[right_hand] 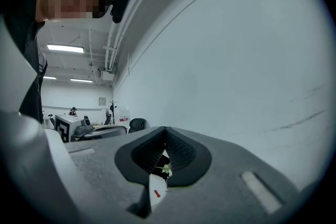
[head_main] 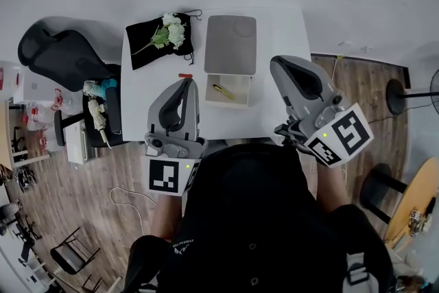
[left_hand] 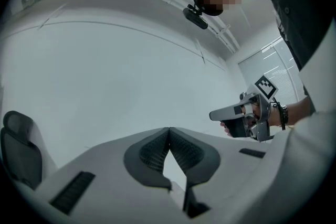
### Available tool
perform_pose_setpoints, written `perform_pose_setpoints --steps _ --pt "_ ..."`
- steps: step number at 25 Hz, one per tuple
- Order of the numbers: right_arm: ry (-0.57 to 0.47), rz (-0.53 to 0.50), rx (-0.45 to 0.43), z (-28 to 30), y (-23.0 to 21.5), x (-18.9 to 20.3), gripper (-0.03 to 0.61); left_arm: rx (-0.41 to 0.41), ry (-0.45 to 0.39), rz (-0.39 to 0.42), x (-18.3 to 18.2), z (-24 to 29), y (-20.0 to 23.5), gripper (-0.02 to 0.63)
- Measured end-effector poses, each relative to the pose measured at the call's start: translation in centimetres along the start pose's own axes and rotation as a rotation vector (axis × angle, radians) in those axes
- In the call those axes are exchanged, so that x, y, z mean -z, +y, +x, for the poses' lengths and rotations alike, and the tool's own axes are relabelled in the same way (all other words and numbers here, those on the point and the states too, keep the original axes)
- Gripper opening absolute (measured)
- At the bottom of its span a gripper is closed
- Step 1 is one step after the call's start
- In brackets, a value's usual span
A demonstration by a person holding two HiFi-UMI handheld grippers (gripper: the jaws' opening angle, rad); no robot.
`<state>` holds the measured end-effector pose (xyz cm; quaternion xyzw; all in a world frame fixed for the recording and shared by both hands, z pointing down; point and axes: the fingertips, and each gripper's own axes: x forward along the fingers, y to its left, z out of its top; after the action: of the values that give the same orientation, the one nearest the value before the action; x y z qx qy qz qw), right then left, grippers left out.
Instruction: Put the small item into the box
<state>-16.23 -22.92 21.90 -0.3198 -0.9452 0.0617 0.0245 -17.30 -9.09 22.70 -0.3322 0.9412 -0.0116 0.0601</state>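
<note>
A: Head view. The box (head_main: 228, 103) sits open with a yellow piece inside. The small red item (head_main: 185, 75) lies just left of the box, by the left gripper (head_main: 186, 81) tip.
B: Left gripper view. Jaws pressed together, holding nothing.
A: Right gripper view. The right gripper (right_hand: 165, 131) is likewise closed and empty.
B: Risk is that closed jaws coming down would flick the item away. There is bare table (head_main: 281, 31) right of the box, and the grey lid (head_main: 230, 44) crowds the space behind it.

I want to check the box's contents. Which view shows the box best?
Head view: the box lies open from above, a yellow item inside. The left gripper view faces the wall; the right gripper view shows only a sliver of table, no box.
</note>
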Motion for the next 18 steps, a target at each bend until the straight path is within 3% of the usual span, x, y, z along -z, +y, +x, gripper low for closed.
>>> perform_pose_setpoints --steps 3,18 --pt "0.001 -0.02 0.008 -0.6 0.2 -0.7 0.005 0.0 0.009 -0.031 0.3 -0.4 0.0 0.005" --pt "0.037 -0.016 0.056 -1.4 -0.1 0.3 0.005 0.067 -0.014 -0.016 0.2 0.2 -0.6 0.005"
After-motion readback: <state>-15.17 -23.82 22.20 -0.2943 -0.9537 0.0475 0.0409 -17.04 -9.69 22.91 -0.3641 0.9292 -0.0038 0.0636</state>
